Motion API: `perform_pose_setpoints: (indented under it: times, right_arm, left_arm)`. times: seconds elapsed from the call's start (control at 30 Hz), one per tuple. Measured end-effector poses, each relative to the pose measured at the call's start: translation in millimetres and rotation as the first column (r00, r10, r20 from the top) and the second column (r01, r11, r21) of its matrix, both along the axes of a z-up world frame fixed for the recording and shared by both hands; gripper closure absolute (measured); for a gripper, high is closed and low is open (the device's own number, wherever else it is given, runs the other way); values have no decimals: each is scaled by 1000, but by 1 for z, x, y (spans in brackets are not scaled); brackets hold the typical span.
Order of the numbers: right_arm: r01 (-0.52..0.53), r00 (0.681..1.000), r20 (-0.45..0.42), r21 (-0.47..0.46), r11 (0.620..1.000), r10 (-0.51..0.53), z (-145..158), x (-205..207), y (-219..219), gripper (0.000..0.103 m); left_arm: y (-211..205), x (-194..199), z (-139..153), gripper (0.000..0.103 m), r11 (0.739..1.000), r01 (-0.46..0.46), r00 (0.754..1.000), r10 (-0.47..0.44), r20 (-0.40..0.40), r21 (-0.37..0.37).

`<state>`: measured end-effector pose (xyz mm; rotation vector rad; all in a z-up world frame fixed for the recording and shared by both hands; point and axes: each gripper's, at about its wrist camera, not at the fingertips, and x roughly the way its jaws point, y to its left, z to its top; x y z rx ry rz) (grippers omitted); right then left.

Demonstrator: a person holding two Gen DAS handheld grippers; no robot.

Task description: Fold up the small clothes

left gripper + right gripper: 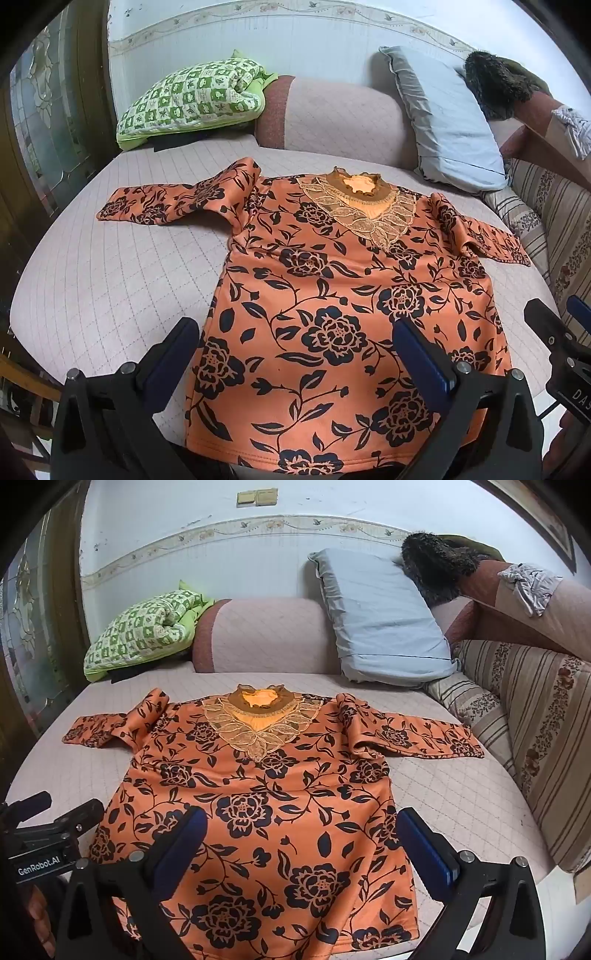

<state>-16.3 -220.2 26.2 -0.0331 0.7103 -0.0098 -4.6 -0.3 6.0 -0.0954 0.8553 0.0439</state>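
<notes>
An orange long-sleeved top with a black flower print [332, 295] lies spread face up on the quilted pink sofa seat [110, 288], lace collar at the far end, both sleeves out to the sides. It also shows in the right wrist view [258, 805]. My left gripper [295, 354] is open and empty, hovering over the hem's left half. My right gripper [301, 843] is open and empty over the hem's right half; it also shows at the right edge of the left wrist view [557, 332].
A green checked folded blanket [192, 99] lies at the back left. A grey pillow [447, 118] leans on the backrest at the back right, a furry dark garment [436, 568] above it. A striped cushion [524, 716] borders the seat on the right.
</notes>
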Motion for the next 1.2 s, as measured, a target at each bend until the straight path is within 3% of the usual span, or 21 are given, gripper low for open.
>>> perform_pose_setpoints:
  times: [1.2]
  right_arm:
    - [-4,1000,2,2,1000,4,0,1,3,0]
  left_arm:
    - [-1,0,-1,0,1000,0,1000,0,5,3]
